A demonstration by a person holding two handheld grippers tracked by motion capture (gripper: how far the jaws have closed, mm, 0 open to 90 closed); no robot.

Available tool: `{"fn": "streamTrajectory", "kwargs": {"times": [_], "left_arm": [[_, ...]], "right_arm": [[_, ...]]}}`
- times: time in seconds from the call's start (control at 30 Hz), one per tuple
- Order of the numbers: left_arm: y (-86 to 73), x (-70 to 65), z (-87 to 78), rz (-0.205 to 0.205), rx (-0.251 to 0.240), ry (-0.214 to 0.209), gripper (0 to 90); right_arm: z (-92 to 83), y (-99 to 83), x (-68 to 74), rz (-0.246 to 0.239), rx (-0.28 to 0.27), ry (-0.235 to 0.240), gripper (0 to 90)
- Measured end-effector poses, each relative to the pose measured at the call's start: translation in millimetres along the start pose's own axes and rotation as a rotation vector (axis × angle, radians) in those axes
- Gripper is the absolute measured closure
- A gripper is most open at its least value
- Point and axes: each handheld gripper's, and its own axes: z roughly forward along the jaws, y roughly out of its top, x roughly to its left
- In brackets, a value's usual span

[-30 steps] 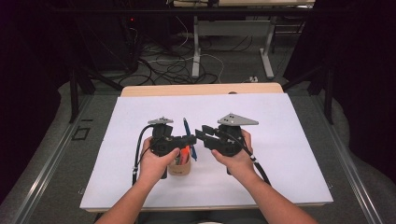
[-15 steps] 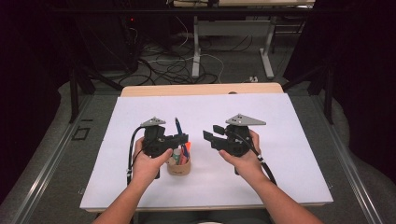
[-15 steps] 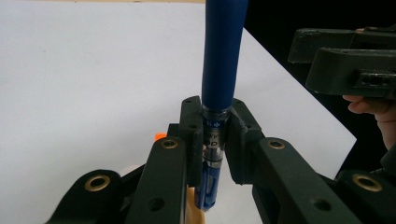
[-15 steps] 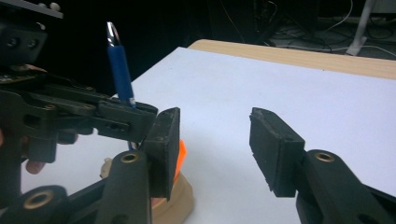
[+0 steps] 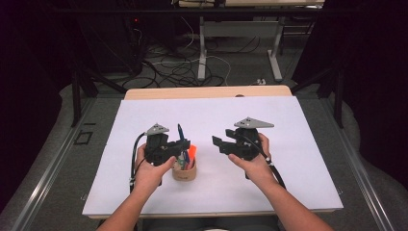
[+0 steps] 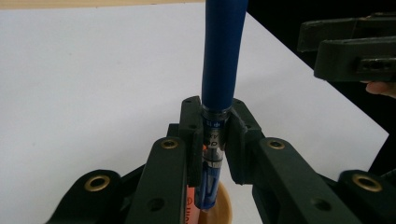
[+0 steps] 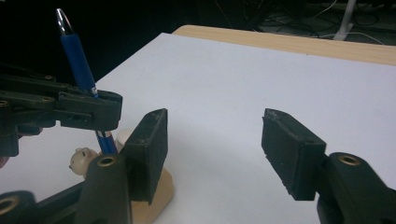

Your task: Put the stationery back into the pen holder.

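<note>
Left gripper (image 6: 214,140) clamped on upright blue pen (image 6: 219,60) above tan pen cup (image 5: 184,172); at three o'clock, right gripper (image 7: 212,149) empty, jaws just opening, apart.

You are working at a bench (image 5: 159,92) with a pale wooden top, its far edge showing as a bare strip. A white sheet (image 5: 298,178) covers nearly all of that top, reaching close to the near edge and both sides, and it lies flat and smooth. Directly on the sheet stands one thing: a small round tan holder (image 5: 184,172), left of the middle and toward your side. In the right gripper view you can see its pale base (image 7: 154,198) sitting flat on the white surface.
</note>
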Motion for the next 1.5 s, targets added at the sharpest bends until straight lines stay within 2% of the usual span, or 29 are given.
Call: {"fn": "streamTrajectory", "kwargs": {"times": [0.2, 0.3, 0.43, 0.47, 0.5, 0.7, 1.07, 1.1, 1.27, 1.3, 1.37, 1.43, 1.5], "left_arm": [[-5.4, 0.3, 1.9, 0.009, -0.001, 0.007, 78.9], [-9.3, -0.2, 4.1, 0.008, -0.004, 0.013, 79.0], [-16.1, -1.2, 8.0, 0.019, 0.018, 0.018, 79.0], [-17.3, -1.1, 8.7, 0.036, 0.023, 0.023, 78.9], [-18.7, -2.1, 9.9, 0.031, 0.026, 0.018, 78.9], [-23.0, -5.6, 14.0, 0.071, 0.040, 0.030, 78.8], [-29.6, -6.9, 16.0, 0.078, 0.071, 0.044, 78.7], [-29.8, -6.3, 15.8, 0.090, 0.079, 0.045, 78.7], [-30.6, -6.6, 16.6, 0.091, 0.072, 0.047, 77.5], [-30.8, -7.3, 16.5, 0.076, 0.064, 0.041, 75.2], [-30.3, -7.2, 15.8, 0.084, 0.057, 0.045, 72.2], [-29.9, -7.1, 15.1, 0.070, 0.048, 0.033, 69.5], [-29.4, -6.9, 14.1, 0.074, 0.042, 0.031, 67.9]], "right_arm": [[-1.2, -1.0, -3.7, -0.010, 0.012, -0.018, 36.4], [-1.6, -0.6, -6.2, 0.001, 0.016, -0.014, 35.8], [-2.4, -0.3, -8.1, 0.004, 0.008, -0.018, 35.6], [-2.9, -0.1, -8.4, 0.005, 0.010, -0.020, 35.6], [-3.2, 0.1, -8.4, 0.013, 0.011, -0.021, 35.6], [-3.4, -0.9, -11.9, 0.021, 0.012, -0.027, 35.6], [-2.1, -1.8, -13.6, 0.030, 0.017, -0.029, 35.6], [-2.3, -1.7, -13.4, 0.037, 0.016, -0.029, 35.6], [-3.3, -1.5, -14.0, 0.039, 0.013, -0.029, 35.6], [-3.3, -1.5, -14.2, 0.038, 0.013, -0.029, 35.6], [-3.3, -1.6, -14.6, 0.038, 0.011, -0.032, 35.6], [-3.2, -1.7, -14.6, 0.041, 0.013, -0.032, 35.6], [-3.2, -1.9, -14.5, 0.044, 0.014, -0.030, 35.6]]}}
